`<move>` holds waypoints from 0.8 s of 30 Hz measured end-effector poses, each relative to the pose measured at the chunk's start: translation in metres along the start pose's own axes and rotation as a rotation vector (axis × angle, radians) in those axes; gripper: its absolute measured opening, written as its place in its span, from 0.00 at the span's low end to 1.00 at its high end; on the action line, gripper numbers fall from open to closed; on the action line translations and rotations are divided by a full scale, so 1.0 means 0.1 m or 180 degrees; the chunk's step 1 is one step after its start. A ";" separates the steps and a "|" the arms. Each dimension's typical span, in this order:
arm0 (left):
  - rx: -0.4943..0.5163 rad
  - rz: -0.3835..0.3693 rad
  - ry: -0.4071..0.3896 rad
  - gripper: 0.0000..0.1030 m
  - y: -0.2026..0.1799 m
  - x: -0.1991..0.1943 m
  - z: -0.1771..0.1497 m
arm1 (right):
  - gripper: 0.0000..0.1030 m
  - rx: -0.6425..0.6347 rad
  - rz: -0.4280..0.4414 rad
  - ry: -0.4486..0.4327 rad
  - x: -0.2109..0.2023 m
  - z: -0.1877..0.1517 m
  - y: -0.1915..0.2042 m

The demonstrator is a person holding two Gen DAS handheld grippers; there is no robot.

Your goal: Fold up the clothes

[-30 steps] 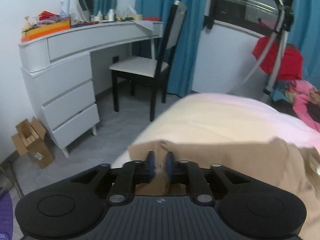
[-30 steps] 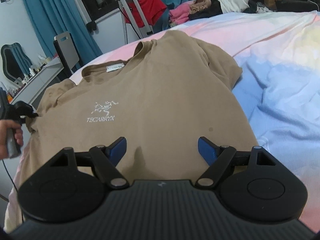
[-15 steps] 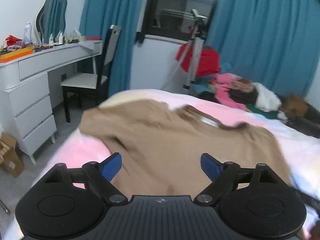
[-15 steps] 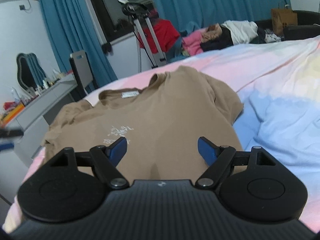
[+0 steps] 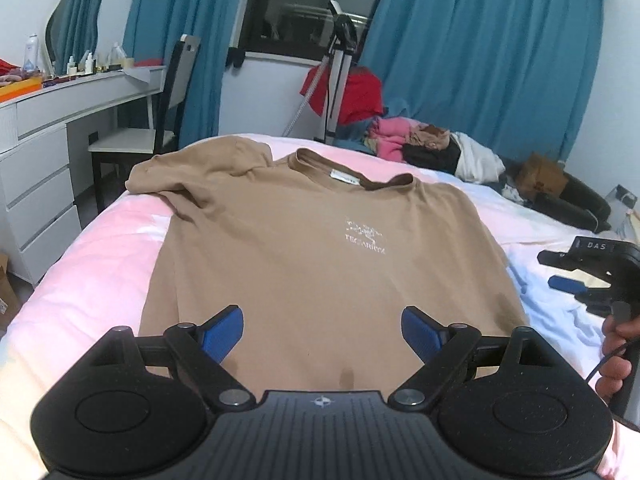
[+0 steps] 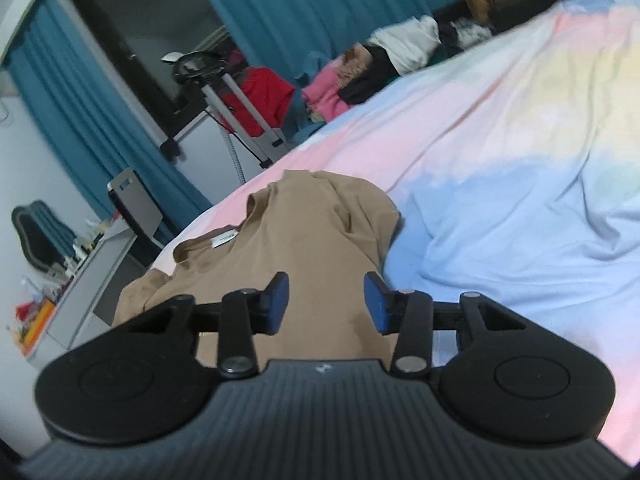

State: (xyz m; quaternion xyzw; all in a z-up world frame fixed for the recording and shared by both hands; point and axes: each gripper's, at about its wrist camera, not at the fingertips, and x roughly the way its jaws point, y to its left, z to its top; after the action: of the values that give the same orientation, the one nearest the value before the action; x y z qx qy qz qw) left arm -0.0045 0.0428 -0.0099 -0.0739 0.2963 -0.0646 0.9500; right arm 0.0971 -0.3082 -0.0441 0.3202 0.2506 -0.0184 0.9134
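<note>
Left wrist: tan T-shirt (image 5: 320, 264) flat on bed (image 5: 100, 264), left gripper (image 5: 322, 330) jaws wide.

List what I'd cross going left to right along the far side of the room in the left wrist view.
White dresser → chair → window → red garment → clothes pile → cardboard box.

Left gripper (image 5: 322, 326) let go of sleeve (image 5: 192, 168) — opened, right gripper (image 6: 326, 300) closing

Dim indoor light, fisheye-bent edges, motion blur in right wrist view
</note>
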 end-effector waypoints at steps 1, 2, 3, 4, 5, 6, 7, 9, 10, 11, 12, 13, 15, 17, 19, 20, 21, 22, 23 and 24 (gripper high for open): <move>-0.0007 -0.0010 0.0000 0.86 0.02 0.01 0.00 | 0.45 0.0100 -0.0013 0.0041 0.07 0.05 -0.04; -0.0010 -0.0021 0.0012 0.86 0.03 0.01 -0.02 | 0.45 0.0213 -0.0034 0.0085 0.15 0.10 -0.08; -0.0010 -0.0025 0.0032 0.86 0.05 0.03 -0.04 | 0.46 0.0334 -0.0050 0.0136 0.25 0.15 -0.13; -0.0006 -0.0018 0.0062 0.86 0.06 0.05 -0.07 | 0.50 0.0489 -0.0051 0.0177 0.35 0.19 -0.21; 0.0001 -0.0013 0.0104 0.86 0.06 0.08 -0.08 | 0.55 0.0690 -0.0030 0.0206 0.45 0.22 -0.32; 0.0010 -0.0013 0.0150 0.86 0.06 0.13 -0.09 | 0.56 0.0892 -0.0010 0.0236 0.56 0.26 -0.42; 0.0015 -0.0031 0.0184 0.86 0.06 0.17 -0.10 | 0.56 0.1093 0.0010 0.0265 0.67 0.29 -0.53; 0.0020 -0.0096 0.0225 0.86 0.06 0.24 -0.11 | 0.56 0.1491 0.0109 0.0262 0.86 0.30 -0.74; 0.0013 -0.0128 0.0233 0.86 0.05 0.27 -0.11 | 0.56 0.1662 0.0189 0.0260 0.97 0.30 -0.83; 0.0002 -0.0159 0.0243 0.86 0.04 0.31 -0.11 | 0.56 0.1783 0.0256 0.0264 1.08 0.30 -0.90; -0.0012 -0.0190 0.0254 0.86 0.04 0.34 -0.11 | 0.56 0.1808 0.0299 0.0270 1.17 0.30 -0.94; -0.0029 -0.0220 0.0266 0.86 0.04 0.38 -0.11 | 0.56 0.1769 0.0346 0.0265 1.27 0.31 -0.95; -0.0061 -0.0247 0.0318 0.86 0.05 0.47 -0.11 | 0.56 0.1641 0.0376 0.0246 1.44 0.32 -0.92; -0.0076 -0.0253 0.0373 0.86 0.05 0.58 -0.13 | 0.56 0.1518 0.0370 0.0230 1.60 0.32 -0.87; -0.0086 -0.0246 0.0432 0.86 0.07 0.69 -0.15 | 0.47 0.1269 0.0301 0.0179 1.69 0.36 -0.77; -0.0093 -0.0228 0.0462 0.86 0.08 0.75 -0.16 | 0.26 0.1146 0.0276 0.0146 1.71 0.38 -0.72; -0.0105 -0.0210 0.0489 0.86 0.09 0.80 -0.16 | 0.15 0.1099 0.0279 0.0106 1.71 0.40 -0.71; -0.0117 -0.0192 0.0517 0.86 0.10 0.85 -0.17 | 0.13 0.1107 0.0279 0.0060 1.69 0.43 -0.71; -0.0138 -0.0186 0.0539 0.86 0.12 0.89 -0.17 | 0.12 0.1114 0.0279 0.0013 1.67 0.45 -0.71; -0.0167 -0.0188 0.0556 0.86 0.13 0.92 -0.16 | 0.11 0.1120 0.0287 -0.0053 1.64 0.47 -0.70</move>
State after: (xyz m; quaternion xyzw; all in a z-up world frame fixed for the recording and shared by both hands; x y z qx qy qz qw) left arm 0.0625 0.0387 -0.0764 -0.1016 0.3774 -0.0909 0.9160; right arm 0.2476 -0.3715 -0.1298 0.4858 0.2213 -0.0237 0.8453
